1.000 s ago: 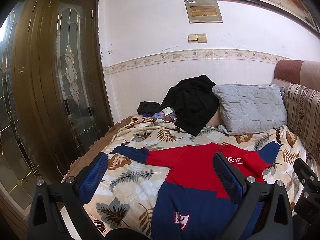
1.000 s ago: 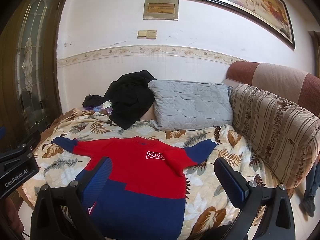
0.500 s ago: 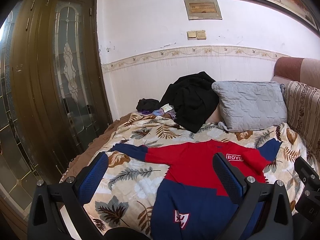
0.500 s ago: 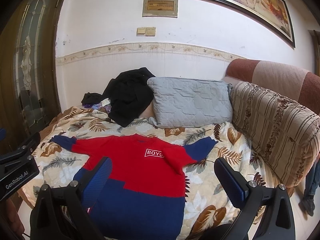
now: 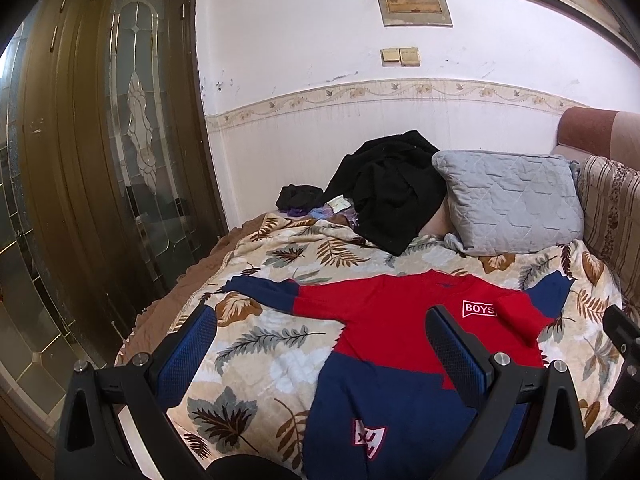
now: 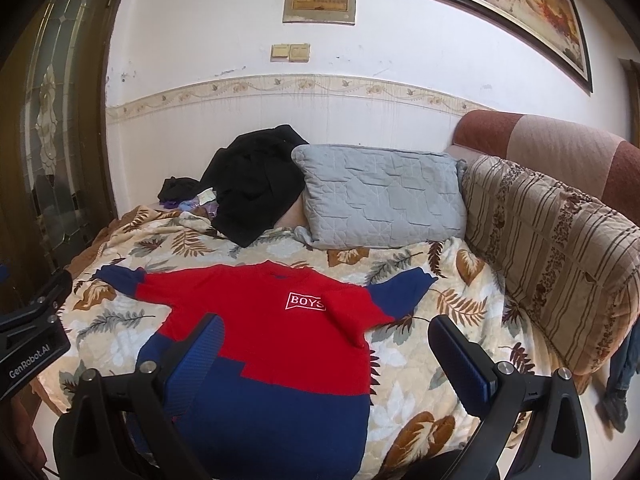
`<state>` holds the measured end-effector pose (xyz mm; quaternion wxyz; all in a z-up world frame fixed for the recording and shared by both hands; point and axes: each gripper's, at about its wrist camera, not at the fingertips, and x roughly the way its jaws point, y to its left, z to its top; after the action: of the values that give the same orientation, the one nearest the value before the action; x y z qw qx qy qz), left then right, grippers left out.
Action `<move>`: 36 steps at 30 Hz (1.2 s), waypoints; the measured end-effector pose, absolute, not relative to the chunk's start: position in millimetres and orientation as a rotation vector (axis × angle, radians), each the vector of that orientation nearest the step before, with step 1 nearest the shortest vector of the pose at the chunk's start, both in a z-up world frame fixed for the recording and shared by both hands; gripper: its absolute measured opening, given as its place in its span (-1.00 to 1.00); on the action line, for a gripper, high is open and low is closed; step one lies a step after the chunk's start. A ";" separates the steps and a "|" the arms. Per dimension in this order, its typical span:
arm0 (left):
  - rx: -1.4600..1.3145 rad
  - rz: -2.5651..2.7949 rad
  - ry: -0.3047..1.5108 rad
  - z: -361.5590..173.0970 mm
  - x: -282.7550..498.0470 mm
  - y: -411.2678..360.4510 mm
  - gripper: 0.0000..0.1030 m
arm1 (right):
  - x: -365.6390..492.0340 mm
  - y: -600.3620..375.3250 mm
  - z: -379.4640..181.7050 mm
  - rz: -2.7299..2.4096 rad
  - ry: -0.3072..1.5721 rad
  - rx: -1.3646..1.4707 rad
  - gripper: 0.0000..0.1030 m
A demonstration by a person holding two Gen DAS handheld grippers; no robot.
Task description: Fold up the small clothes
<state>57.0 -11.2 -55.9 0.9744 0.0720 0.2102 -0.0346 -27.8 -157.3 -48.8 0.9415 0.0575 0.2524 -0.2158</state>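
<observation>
Red and navy, the sweater (image 5: 404, 332) (image 6: 280, 340) lies spread flat, sleeves out, on the leaf-print blanket (image 5: 272, 364) (image 6: 420, 392) near a grey pillow (image 6: 380, 196) and black clothes (image 5: 392, 184). Above it, the left gripper (image 5: 320, 356) and right gripper (image 6: 324, 364) hang with jaws released, grasping nothing.

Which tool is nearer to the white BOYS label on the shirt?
Right. The right tool hangs just before the BOYS label; the left tool is off toward the shirt's other sleeve.
</observation>
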 end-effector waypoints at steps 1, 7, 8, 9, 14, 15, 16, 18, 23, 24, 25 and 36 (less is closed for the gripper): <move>0.146 -0.069 0.428 -57.2 59.2 -11.4 1.00 | -25.7 -157.5 -49.1 -0.441 0.516 0.116 1.00; 0.149 -0.062 0.453 -65.3 69.6 -12.5 1.00 | -13.9 -159.2 -53.1 -0.439 0.530 0.113 1.00; 0.149 -0.062 0.457 -65.9 70.2 -12.4 1.00 | -11.9 -158.9 -54.0 -0.437 0.532 0.111 1.00; 0.148 -0.061 0.459 -66.5 71.2 -12.4 1.00 | -10.1 -158.5 -54.8 -0.434 0.535 0.110 1.00; 0.150 -0.051 0.464 -69.5 75.1 -12.7 1.00 | -4.1 -158.5 -58.8 -0.424 0.544 0.109 1.00; 0.150 -0.050 0.466 -70.1 76.4 -12.6 1.00 | -3.4 -159.0 -59.6 -0.423 0.545 0.110 1.00; 0.151 -0.048 0.468 -70.8 77.3 -13.0 1.00 | -2.2 -160.2 -60.7 -0.421 0.548 0.112 1.00; 0.154 -0.044 0.474 -72.6 79.8 -13.9 1.00 | 0.1 -162.3 -62.6 -0.417 0.553 0.115 1.00; 0.160 -0.074 0.534 -89.6 98.8 -18.7 1.00 | 11.5 -182.7 -72.5 -0.383 0.551 0.136 1.00; 0.158 -0.097 0.586 -99.7 109.8 -20.5 1.00 | 14.3 -191.8 -76.0 -0.358 0.546 0.152 1.00; 0.154 -0.115 0.631 -109.2 119.3 -21.7 1.00 | 18.3 -205.1 -81.4 -0.324 0.541 0.173 1.00; 0.210 -0.145 0.976 -258.5 204.4 -51.9 1.00 | 80.7 -435.0 -214.0 -0.253 0.616 0.736 0.80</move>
<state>204.4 -51.9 -258.5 0.8755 0.1007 0.4676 -0.0694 80.7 -435.0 -214.0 0.8794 0.3529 0.2956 -0.1214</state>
